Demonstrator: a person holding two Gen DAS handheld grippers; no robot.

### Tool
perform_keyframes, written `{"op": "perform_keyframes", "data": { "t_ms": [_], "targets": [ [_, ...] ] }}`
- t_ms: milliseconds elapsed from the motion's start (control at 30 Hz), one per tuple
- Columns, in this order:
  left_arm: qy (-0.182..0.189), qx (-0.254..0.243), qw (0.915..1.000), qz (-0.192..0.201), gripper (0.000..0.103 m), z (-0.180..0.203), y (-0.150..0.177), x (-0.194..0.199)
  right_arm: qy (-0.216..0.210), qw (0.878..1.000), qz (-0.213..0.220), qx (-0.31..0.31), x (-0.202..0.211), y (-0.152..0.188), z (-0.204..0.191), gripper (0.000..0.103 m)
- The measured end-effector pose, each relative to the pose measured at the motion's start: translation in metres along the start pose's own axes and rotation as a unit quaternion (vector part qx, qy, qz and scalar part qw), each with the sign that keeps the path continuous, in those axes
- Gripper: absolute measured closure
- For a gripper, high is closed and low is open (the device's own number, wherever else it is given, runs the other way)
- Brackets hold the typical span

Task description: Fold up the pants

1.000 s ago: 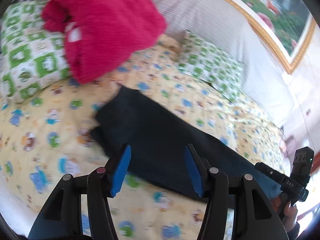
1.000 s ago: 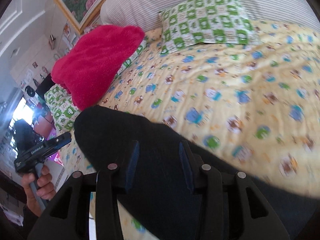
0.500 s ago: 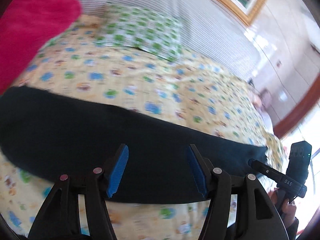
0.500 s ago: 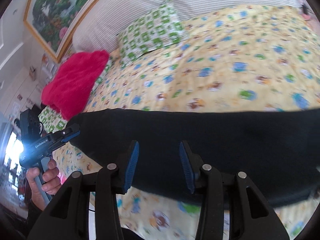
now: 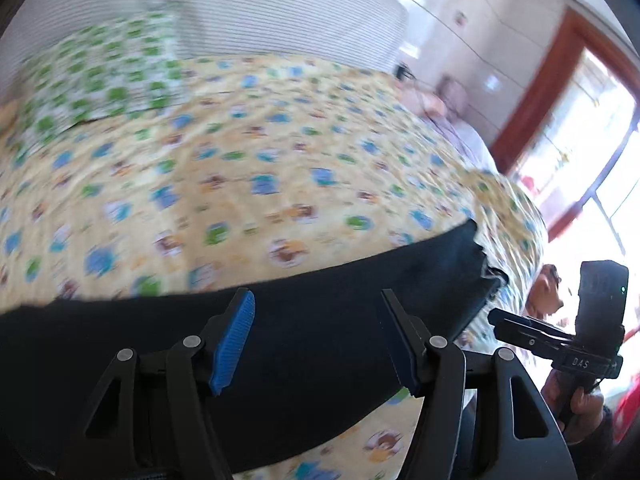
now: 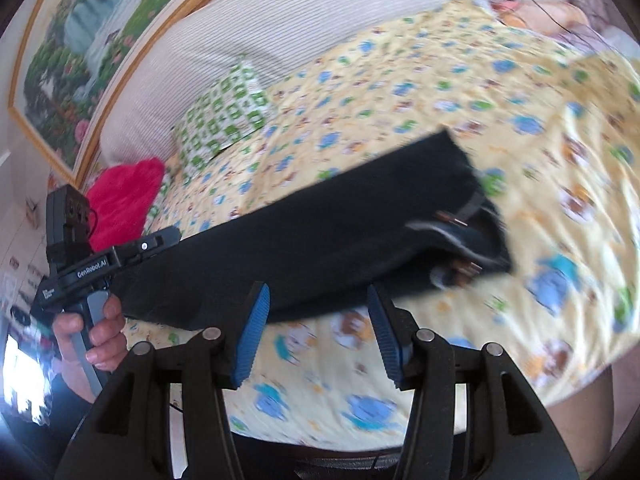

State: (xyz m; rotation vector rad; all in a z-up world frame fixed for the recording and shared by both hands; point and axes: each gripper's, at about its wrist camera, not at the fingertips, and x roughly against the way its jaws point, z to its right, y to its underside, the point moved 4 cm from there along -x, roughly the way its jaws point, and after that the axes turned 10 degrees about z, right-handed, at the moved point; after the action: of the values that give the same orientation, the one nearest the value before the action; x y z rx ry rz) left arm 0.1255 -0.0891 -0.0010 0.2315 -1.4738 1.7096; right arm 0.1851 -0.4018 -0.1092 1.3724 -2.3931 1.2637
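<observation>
A: Item one, the dark pants (image 6: 320,236). Location?

B: Lying flat in a long band across the yellow cartoon-print bedspread (image 6: 460,92), near the bed's front edge. Waistband end, with rivets showing, lies to the right in the right wrist view; the same end (image 5: 460,264) reaches toward the bed's corner in the left wrist view.

A: Left gripper (image 5: 316,340)?

B: Jaws spread wide, blue pads (image 5: 234,344) apart, nothing between them. It hangs over the middle of the pants; contact with the cloth cannot be told. In the right wrist view it (image 6: 160,240) appears at the far left, held in a hand (image 6: 92,336), its tip at the leg end of the pants.

A: Right gripper (image 6: 318,332)?

B: Likewise parted, empty, over the bedspread just at the near edge of the pants. From the left wrist view it (image 5: 520,326) sits just beside the waistband end.

A: Other entries?

B: Green-checked pillow (image 6: 224,116) against a striped headboard (image 6: 280,28); a bright pink plush blanket (image 6: 124,196) beside the pillow; a framed landscape painting (image 6: 88,40) above the headboard. Left wrist view is motion-blurred.
</observation>
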Motion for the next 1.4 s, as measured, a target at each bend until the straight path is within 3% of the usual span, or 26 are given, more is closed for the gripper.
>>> {"op": "perform_keyframes", "data": {
  "t_ms": [233, 533, 767, 867, 1033, 1167, 1300, 1333, 1367, 1400],
  "targets": [
    [0.048, -0.066, 0.9956, -0.047, 0.037, 0.043, -0.018, -0.041, 0.022, 0.998, 0.015, -0.056, 0.011, -0.004, 0.034, 0.050],
    [0.071, -0.135, 0.9852, -0.078, 0.035, 0.080, -0.029, -0.069, 0.018, 0.992, 0.031, -0.118, 0.009, -0.008, 0.058, 0.050],
    [0.112, -0.182, 0.9675, -0.136, 0.033, 0.109, -0.030, -0.109, 0.000, 0.985, 0.047, -0.167, 0.006, -0.011, 0.072, 0.050],
    [0.113, -0.198, 0.9600, -0.163, 0.033, 0.119, -0.029, -0.130, -0.010, 0.980, 0.052, -0.189, 0.004, -0.013, 0.077, 0.050],
    [0.136, -0.224, 0.9395, -0.221, 0.033, 0.138, -0.019, -0.159, -0.024, 0.974, 0.060, -0.219, 0.002, -0.015, 0.082, 0.050],
    [0.134, -0.246, 0.9297, -0.239, 0.042, 0.147, -0.008, -0.176, -0.036, 0.964, 0.074, -0.251, 0.002, -0.014, 0.087, 0.050],
    [0.156, -0.243, 0.9286, -0.233, 0.066, 0.151, -0.008, -0.174, -0.038, 0.966, 0.089, -0.240, 0.003, -0.013, 0.086, 0.051],
    [0.160, -0.244, 0.9278, -0.232, 0.076, 0.153, -0.008, -0.174, -0.032, 0.968, 0.089, -0.233, 0.003, -0.013, 0.085, 0.058],
    [0.164, -0.246, 0.9270, -0.231, 0.084, 0.155, -0.008, -0.173, -0.028, 0.970, 0.091, -0.223, 0.003, -0.013, 0.085, 0.078],
    [0.164, -0.248, 0.9271, -0.228, 0.086, 0.158, -0.009, -0.173, -0.023, 0.973, 0.093, -0.210, 0.003, -0.013, 0.086, 0.092]
  ]
}}
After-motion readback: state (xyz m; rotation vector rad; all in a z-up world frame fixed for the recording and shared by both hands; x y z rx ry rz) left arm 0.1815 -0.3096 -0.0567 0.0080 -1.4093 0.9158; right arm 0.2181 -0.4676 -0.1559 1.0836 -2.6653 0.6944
